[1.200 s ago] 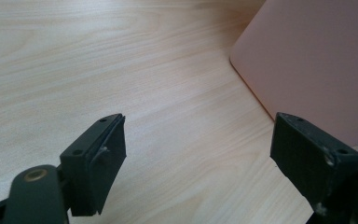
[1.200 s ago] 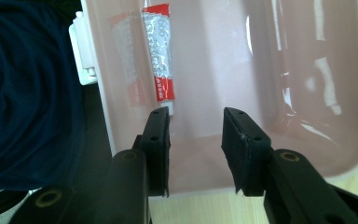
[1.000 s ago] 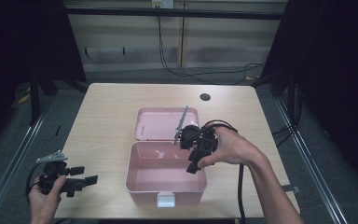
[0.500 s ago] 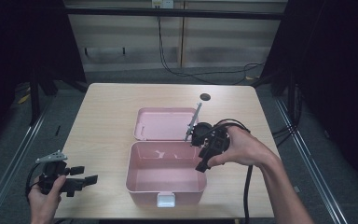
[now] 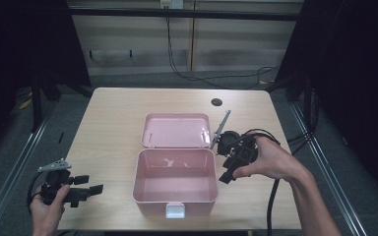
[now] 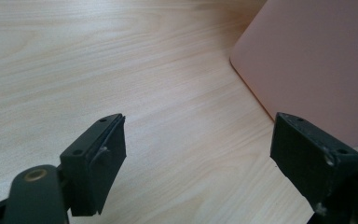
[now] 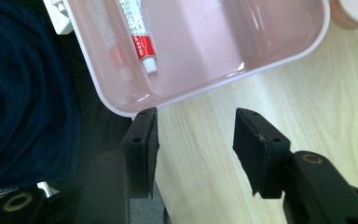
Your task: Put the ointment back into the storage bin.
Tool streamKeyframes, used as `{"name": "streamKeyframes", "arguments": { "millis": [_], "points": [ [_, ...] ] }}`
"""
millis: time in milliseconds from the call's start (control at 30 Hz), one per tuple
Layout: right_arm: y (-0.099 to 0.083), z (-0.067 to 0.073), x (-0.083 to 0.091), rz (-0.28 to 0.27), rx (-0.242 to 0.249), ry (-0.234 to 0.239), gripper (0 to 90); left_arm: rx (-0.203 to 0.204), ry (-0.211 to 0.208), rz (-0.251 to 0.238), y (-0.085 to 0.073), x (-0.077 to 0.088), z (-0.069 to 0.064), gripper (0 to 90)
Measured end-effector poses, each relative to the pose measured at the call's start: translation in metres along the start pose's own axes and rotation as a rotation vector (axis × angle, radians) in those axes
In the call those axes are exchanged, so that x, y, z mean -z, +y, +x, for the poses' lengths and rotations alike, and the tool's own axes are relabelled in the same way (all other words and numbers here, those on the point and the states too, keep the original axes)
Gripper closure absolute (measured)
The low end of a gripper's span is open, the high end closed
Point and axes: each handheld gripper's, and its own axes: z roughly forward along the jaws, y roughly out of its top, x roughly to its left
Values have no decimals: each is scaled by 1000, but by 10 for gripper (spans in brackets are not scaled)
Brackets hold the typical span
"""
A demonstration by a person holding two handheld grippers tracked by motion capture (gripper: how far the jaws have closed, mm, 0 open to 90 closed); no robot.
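My left gripper [image 5: 86, 189] rests near the table's [image 5: 113, 118] front edge, jaws wide and empty. My right gripper [image 5: 226, 173], beside the pink box [image 5: 174, 195], has just been opening, nothing between the jaws. The tube [image 7: 137, 35] lies inside the box. I'd back off level, clear of the lid [image 5: 176, 130] behind.

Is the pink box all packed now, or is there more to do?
A red and white tube already lies in the open pink box. The right gripper has just been opening, with nothing between its jaws; the left gripper is open too. The lid is not yet closed.
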Motion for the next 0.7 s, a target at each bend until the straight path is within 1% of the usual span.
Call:
{"name": "streamKeyframes", "arguments": {
  "millis": [67,100,267,333,367,500,567,667,700],
  "points": [
    [-4,-2,-3,5,-17,-2,507,0,1,0,0,0,0,181],
    [-5,-2,-4,9,-23,-4,507,6,1,-4,0,0,0,181],
    [-15,-6,-7,2,-50,-1,507,0,0,0,0,0,0,181],
    [-19,-7,-9,-4,-62,-7,507,1,1,1,0,0,0,181],
    [-21,-8,-10,-1,-76,-2,507,2,1,1,0,0,0,181],
    [-29,-15,-17,-6,-144,-17,517,3,-1,3,0,0,0,181],
    [-32,-18,-20,-11,-164,-22,518,3,0,1,0,0,0,181],
    [-40,-20,-25,-36,-185,-10,521,7,-1,2,0,0,0,181],
    [-43,-21,-27,-43,-194,-17,520,7,-2,2,0,0,0,181]
  ]
}}
